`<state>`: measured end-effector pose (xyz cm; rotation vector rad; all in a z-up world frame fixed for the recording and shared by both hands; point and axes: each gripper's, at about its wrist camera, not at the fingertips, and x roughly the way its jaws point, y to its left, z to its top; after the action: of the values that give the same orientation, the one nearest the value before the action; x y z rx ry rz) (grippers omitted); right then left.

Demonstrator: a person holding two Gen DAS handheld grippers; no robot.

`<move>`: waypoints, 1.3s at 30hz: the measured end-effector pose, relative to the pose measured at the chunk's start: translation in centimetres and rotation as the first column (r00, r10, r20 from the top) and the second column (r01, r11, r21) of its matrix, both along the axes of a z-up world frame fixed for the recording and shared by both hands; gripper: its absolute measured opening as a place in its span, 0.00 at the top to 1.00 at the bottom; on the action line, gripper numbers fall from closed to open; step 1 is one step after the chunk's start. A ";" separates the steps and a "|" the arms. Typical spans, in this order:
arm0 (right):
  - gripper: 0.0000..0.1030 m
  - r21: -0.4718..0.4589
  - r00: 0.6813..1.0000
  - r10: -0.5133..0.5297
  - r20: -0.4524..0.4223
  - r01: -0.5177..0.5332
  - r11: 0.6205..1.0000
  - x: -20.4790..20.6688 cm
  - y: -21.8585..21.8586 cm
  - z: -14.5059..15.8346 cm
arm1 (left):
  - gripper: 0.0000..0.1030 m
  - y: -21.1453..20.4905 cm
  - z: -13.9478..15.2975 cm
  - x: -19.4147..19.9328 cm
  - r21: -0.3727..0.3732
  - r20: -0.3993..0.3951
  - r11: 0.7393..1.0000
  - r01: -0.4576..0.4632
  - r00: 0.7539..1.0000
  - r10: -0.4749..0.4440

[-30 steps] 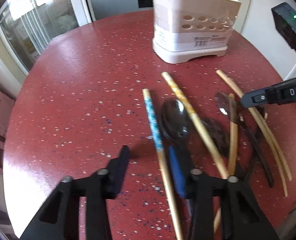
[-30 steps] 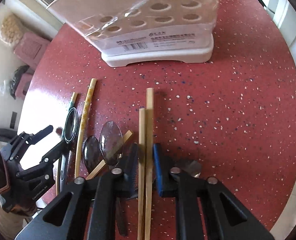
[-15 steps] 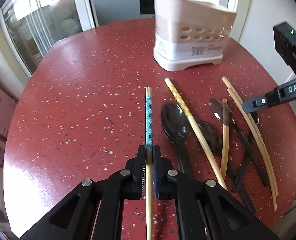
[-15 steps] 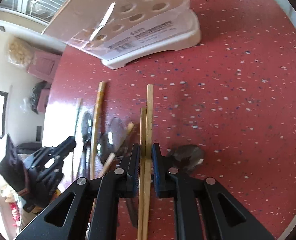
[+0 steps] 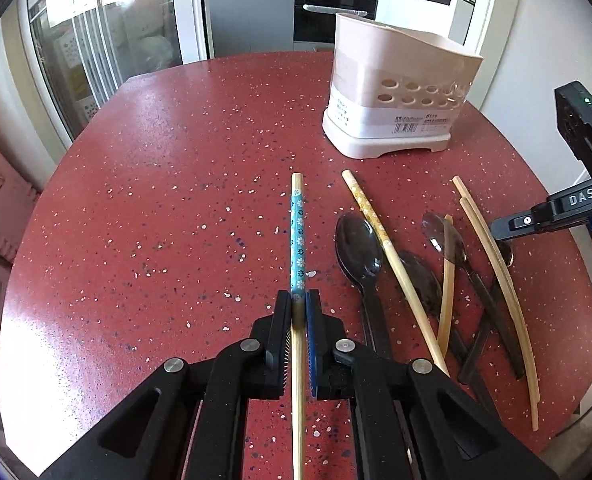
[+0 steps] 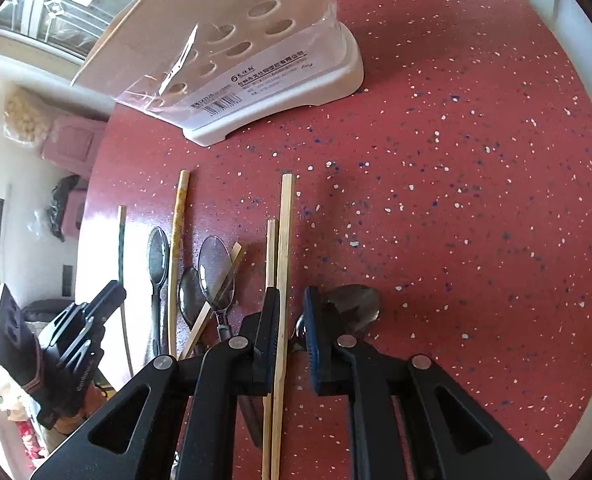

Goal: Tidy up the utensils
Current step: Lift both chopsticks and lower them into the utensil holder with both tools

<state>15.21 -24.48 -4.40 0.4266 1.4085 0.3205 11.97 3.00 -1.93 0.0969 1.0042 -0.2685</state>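
My left gripper (image 5: 298, 306) is shut on the blue-patterned chopstick (image 5: 298, 232), which points away toward the beige utensil holder (image 5: 400, 92). My right gripper (image 6: 290, 304) straddles a pair of plain chopsticks (image 6: 284, 232) with its jaws narrowly apart. The longer stick lies against the left pad, and bare table shows between it and the blue right pad. In the left wrist view, that pair (image 5: 492, 248) lies on the table under the right gripper's finger (image 5: 512, 226). Near it lie a yellow-patterned chopstick (image 5: 380, 236), a short plain one (image 5: 448, 280) and several dark spoons (image 5: 356, 244).
The round red speckled table (image 5: 156, 200) ends close behind the utensil pile on the right. The holder (image 6: 232, 48) stands at the far side, still in clear wrap. A spoon bowl (image 6: 352, 306) sits just right of the right gripper. Glass doors and a kitchen lie beyond.
The left gripper went from open beside the blue chopstick to shut on it, then drew back a little. The right gripper rolled, and the plain chopsticks now sit against its left finger.
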 end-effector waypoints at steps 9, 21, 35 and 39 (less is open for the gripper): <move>0.93 -0.122 0.998 0.061 -0.004 -0.061 0.991 1.2 4.0 -0.3 | 0.64 0.7 0.7 -0.2 -0.018 0.008 1.000 -0.024 1.000 0.024; 0.94 -0.043 0.962 0.008 0.272 0.003 0.999 -3.4 0.6 5.7 | 0.64 1.2 6.4 -1.0 -0.131 0.154 0.990 -0.052 0.985 0.072; 0.94 -0.009 0.753 -0.094 0.652 0.132 0.991 1.1 -1.8 19.1 | 0.64 -2.4 17.6 6.7 -0.315 0.390 0.949 -0.033 0.907 0.161; 0.94 0.010 0.698 -0.122 0.706 0.163 0.987 4.7 -1.8 20.9 | 0.64 -4.5 18.9 10.8 -0.325 0.453 0.945 -0.033 0.872 0.186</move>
<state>19.89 -26.27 16.53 0.3130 0.6140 0.2749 22.72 -1.45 16.92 -0.1750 0.4596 -0.2750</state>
